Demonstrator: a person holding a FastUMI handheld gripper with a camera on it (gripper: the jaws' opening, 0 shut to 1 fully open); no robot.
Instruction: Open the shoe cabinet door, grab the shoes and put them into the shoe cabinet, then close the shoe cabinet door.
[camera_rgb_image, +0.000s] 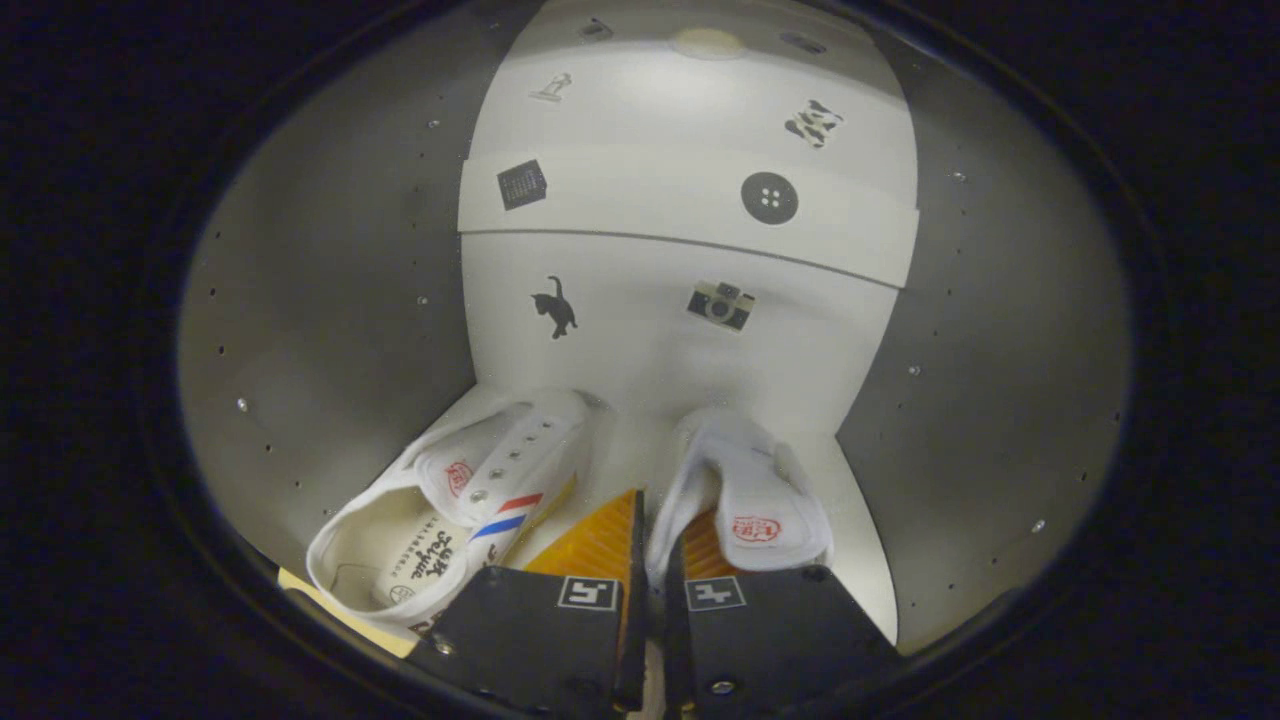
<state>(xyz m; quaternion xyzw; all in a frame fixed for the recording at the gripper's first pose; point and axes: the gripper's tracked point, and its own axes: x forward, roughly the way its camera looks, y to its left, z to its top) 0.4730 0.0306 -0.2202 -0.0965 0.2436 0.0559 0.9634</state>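
Home-style shoe cabinet (330, 300) interior; white shelves (690, 215) with stickers; sneakers (470, 510) inside

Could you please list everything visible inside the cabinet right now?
shoes: two, white; left shoe tilted on its side by the left wall, right shoe upright, its side wall pinched between the fingers.
cabinet: one, grey side walls, white floor, around both shoes.
back panel: one, white, beyond the shoes.
stickers: several, dark, on the back panel, among them a cat and a camera.
gripper: one, fingers nearly closed on the right shoe.
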